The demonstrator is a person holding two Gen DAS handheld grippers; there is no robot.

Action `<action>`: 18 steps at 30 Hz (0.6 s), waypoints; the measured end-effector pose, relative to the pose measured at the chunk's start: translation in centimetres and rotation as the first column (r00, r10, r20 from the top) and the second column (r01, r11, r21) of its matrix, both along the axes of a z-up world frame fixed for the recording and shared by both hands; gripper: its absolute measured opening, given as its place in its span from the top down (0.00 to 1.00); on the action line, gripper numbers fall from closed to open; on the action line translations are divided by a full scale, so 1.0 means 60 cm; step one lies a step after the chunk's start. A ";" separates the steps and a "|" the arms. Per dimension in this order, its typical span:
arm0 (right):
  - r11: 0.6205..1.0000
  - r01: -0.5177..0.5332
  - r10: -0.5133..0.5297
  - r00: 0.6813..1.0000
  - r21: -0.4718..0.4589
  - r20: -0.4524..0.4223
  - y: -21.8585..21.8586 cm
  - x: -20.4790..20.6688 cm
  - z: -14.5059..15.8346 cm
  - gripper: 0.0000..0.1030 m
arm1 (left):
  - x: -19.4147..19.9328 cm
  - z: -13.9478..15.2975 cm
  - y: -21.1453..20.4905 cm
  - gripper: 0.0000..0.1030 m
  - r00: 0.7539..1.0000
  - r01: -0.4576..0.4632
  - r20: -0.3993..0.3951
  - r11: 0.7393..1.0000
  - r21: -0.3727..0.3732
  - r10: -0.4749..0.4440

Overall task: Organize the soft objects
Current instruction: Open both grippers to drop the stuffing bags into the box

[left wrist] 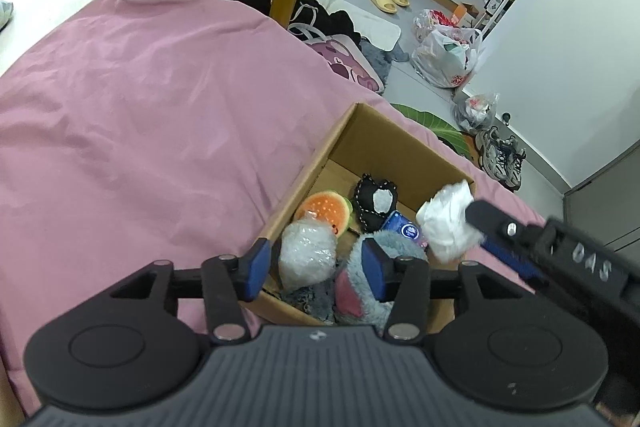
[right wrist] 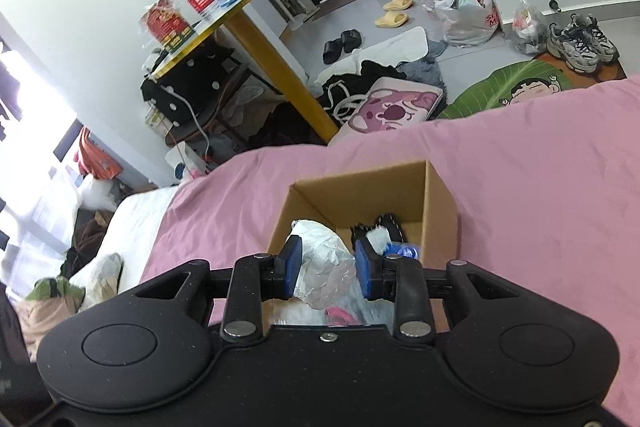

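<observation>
Left wrist first: left gripper [left wrist: 316, 269] stood spread, empty, over the cardboard box [left wrist: 404, 143] at 6 o'clock; right gripper [left wrist: 474, 223] pinched a white crumpled wad [left wrist: 448, 223] at 3 o'clock above the box. Right wrist: pads [right wrist: 291, 261] squeezed that wad [right wrist: 320, 259] over the box [right wrist: 440, 203] on the pink bedspread [right wrist: 540, 187].

both wrist views look steeply down from close above the cardboard box [left wrist: 372, 143] on the pink bed [left wrist: 152, 115]. the left wrist view faces it from one side, the right wrist view from another; both share the box [right wrist: 440, 203], bed [right wrist: 540, 187] and cluttered floor beyond.
</observation>
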State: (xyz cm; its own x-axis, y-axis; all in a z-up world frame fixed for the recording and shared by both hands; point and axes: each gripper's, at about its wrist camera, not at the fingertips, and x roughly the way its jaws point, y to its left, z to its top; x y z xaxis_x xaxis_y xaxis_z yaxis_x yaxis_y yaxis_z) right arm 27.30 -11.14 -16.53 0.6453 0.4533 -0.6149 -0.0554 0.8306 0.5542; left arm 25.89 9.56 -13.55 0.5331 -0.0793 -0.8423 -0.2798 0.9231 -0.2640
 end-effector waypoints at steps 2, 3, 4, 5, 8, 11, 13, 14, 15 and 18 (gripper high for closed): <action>1.000 0.017 -0.017 1.000 0.005 0.007 -0.001 0.005 0.000 0.56 | 0.002 0.001 0.002 0.47 1.000 0.000 -0.003 1.000 0.010 0.000; 1.000 0.029 -0.029 1.000 0.002 0.004 -0.004 0.004 -0.001 0.42 | 0.004 0.003 0.003 0.44 1.000 0.001 -0.004 1.000 0.019 -0.001; 0.999 0.039 -0.039 0.999 0.000 0.008 -0.008 0.002 -0.001 0.37 | 0.004 0.004 0.003 0.36 1.000 0.001 -0.002 1.000 0.028 -0.001; 0.999 0.045 -0.045 0.999 -0.003 0.011 -0.013 -0.002 -0.002 0.37 | 0.004 0.005 0.003 0.29 1.000 0.003 0.003 0.999 0.035 -0.003; 0.998 0.056 -0.056 0.998 0.003 -0.007 -0.027 -0.009 -0.006 0.37 | 0.000 0.009 -0.002 0.18 1.000 0.009 0.016 0.998 0.058 -0.010; 0.997 0.071 -0.071 0.997 -0.006 -0.013 -0.042 -0.021 -0.005 0.35 | 0.001 0.008 -0.005 0.15 1.000 0.012 -0.007 0.998 0.063 -0.012; 0.996 0.085 -0.085 0.996 -0.009 -0.011 -0.052 -0.027 -0.004 0.31 | 0.000 0.009 -0.007 0.14 1.000 0.008 -0.016 0.997 0.070 -0.007; 0.996 0.093 -0.093 0.996 -0.005 -0.013 -0.056 -0.029 -0.003 0.30 | -0.001 0.011 -0.008 0.13 1.000 0.010 -0.014 0.997 0.074 -0.009; 0.995 0.101 -0.101 0.995 0.000 -0.014 -0.062 -0.032 -0.001 0.28 | -0.003 0.014 -0.010 0.12 1.000 0.011 -0.012 0.997 0.078 -0.010; 0.994 0.110 -0.110 0.994 -0.002 -0.006 -0.073 -0.039 0.007 0.27 | -0.009 0.020 -0.012 0.09 1.000 0.017 -0.006 0.997 0.082 -0.016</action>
